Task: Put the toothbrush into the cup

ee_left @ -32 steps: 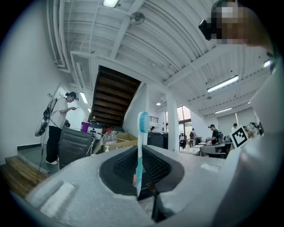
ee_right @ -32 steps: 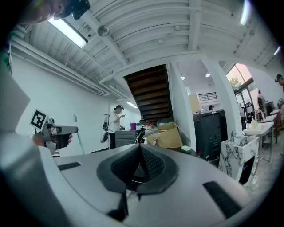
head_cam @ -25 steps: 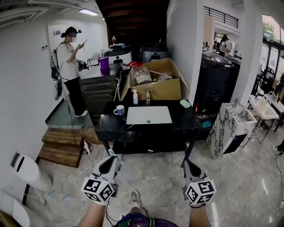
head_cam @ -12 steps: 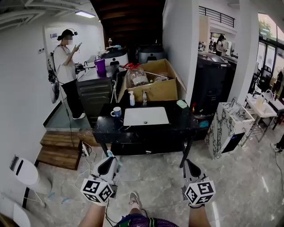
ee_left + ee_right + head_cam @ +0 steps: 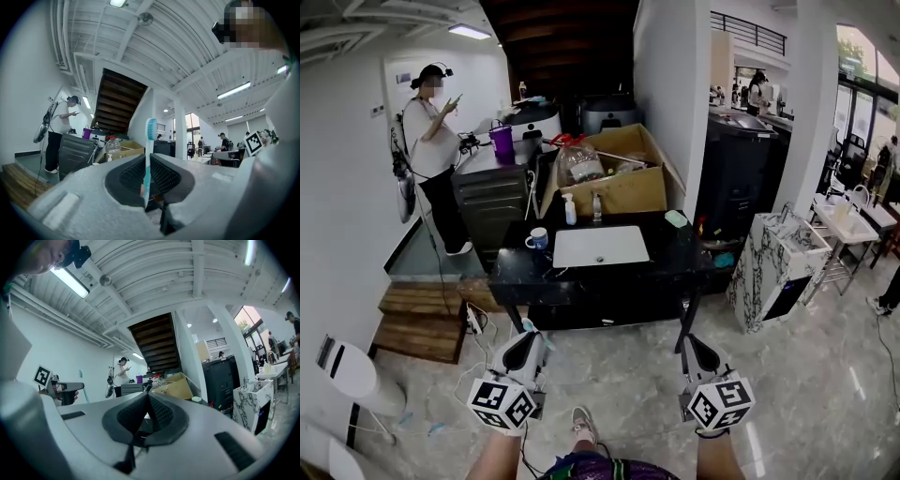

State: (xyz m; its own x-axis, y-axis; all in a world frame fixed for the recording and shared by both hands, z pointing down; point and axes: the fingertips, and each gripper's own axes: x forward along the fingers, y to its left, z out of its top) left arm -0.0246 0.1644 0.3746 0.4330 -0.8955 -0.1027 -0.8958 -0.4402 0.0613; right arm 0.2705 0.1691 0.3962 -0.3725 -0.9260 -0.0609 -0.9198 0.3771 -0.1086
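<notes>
Your left tongs (image 5: 146,164) are clamping the toothbrush (image 5: 150,131), its bristles pointing to twelve o'clock. The cup (image 5: 538,239) is sitting on the black surface (image 5: 581,279), seemingly near its left end, at eleven o'clock. Your right tongs (image 5: 147,401) are pressing together on nothing.

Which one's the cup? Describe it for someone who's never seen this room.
On the black counter, look left of the white sink basin. The cup is the squat blue-and-white mug, shorter than the spray bottle behind it.
</notes>
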